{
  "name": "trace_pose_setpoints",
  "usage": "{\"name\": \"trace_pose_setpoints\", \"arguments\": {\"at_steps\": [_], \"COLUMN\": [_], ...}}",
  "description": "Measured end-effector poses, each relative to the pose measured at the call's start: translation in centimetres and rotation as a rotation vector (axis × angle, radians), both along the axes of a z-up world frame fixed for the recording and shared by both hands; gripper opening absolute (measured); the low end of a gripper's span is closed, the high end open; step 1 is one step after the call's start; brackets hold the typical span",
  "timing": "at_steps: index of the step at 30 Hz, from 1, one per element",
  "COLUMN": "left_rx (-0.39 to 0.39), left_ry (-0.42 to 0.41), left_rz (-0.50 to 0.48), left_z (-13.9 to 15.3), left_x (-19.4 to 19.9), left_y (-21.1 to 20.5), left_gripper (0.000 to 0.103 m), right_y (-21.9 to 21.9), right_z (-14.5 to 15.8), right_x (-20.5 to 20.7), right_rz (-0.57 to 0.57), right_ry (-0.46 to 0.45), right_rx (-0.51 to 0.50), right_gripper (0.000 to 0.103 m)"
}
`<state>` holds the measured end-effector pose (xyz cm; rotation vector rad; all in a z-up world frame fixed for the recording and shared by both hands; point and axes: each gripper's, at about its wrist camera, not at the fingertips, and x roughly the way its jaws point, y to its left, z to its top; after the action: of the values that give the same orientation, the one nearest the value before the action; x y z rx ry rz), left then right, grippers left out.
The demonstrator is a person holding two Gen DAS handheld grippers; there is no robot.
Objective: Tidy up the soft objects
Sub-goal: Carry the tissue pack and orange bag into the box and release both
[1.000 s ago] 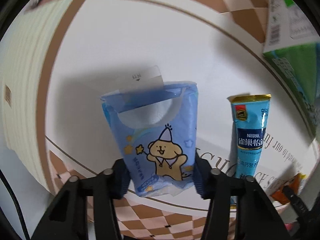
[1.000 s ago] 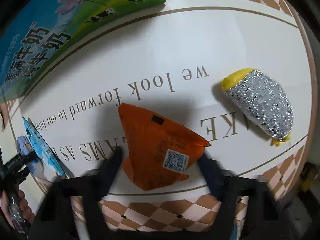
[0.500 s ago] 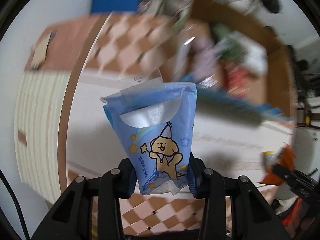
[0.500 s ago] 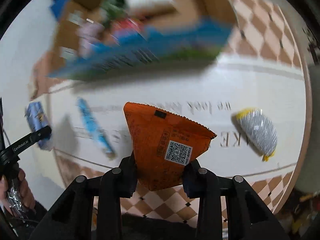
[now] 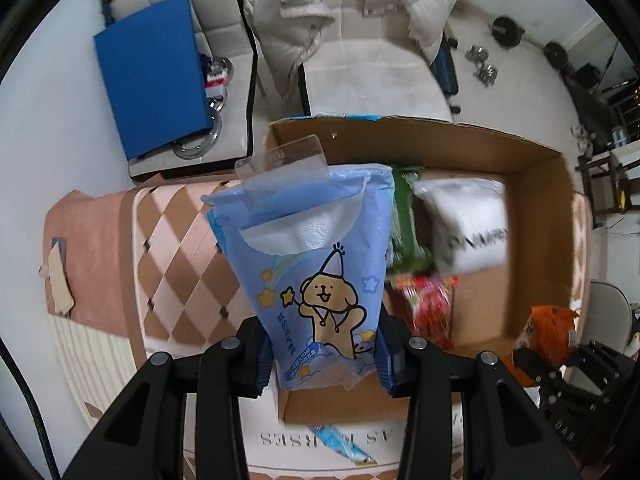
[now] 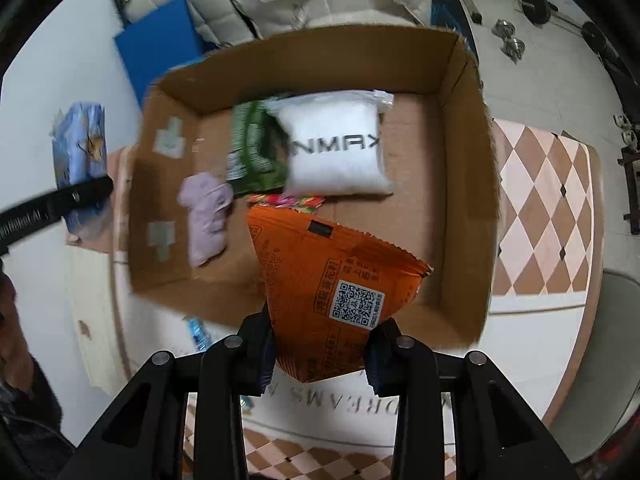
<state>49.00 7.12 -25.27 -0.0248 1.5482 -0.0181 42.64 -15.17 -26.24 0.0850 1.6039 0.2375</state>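
My left gripper [image 5: 324, 356] is shut on a blue tissue pack [image 5: 316, 264] with a cartoon bear, held in the air at the left edge of an open cardboard box [image 5: 536, 216]. My right gripper [image 6: 320, 356] is shut on an orange snack bag [image 6: 336, 276], held above the near side of the same box [image 6: 468, 184]. Inside the box lie a white pillow pack [image 6: 336, 148], a green packet [image 6: 252, 148], a lilac soft item [image 6: 206, 216] and a red packet [image 5: 432, 308]. The tissue pack also shows in the right wrist view [image 6: 80, 156], and the orange bag in the left wrist view [image 5: 548, 332].
The box stands on a table with a white and brown checkered cloth [image 6: 540, 208]. A blue tube [image 5: 344, 444] lies on the cloth by the box's near wall. Beyond are a blue board [image 5: 152, 72], chairs and a white jacket [image 5: 344, 8].
Both grippers have closed on their packs, lifted them off the cloth and swung up toward the box. The silver scrubber has left the right wrist view.
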Motion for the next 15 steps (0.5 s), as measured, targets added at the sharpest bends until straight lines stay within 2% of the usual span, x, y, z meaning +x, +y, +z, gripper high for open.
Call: {"name": "trace_pose_setpoints", "arguments": {"at_steps": [6,10,15], "left_rx": [0.008,0.033,0.05], "left_ry": [0.12,0.159,0.19], "left_rz": [-0.018,-0.017,0.008], "left_z": [-4.9,-7.6,-9.1], "left_x": [3.5,5.3,6.2], "left_y": [-1.2,-1.5,-0.8], "left_gripper": [0.038,0.038,0.038], "right_y": [0.1,0.2,0.5], "right_z": [-4.8,-7.4,-9.1], "right_x": [2.3,3.0,3.5], "right_rz": [0.013,0.017,0.04], "right_ry": [0.084,0.133,0.165], "right_rx": [-0.042,-0.061,-0.09], "right_gripper": [0.038,0.038,0.038]}}
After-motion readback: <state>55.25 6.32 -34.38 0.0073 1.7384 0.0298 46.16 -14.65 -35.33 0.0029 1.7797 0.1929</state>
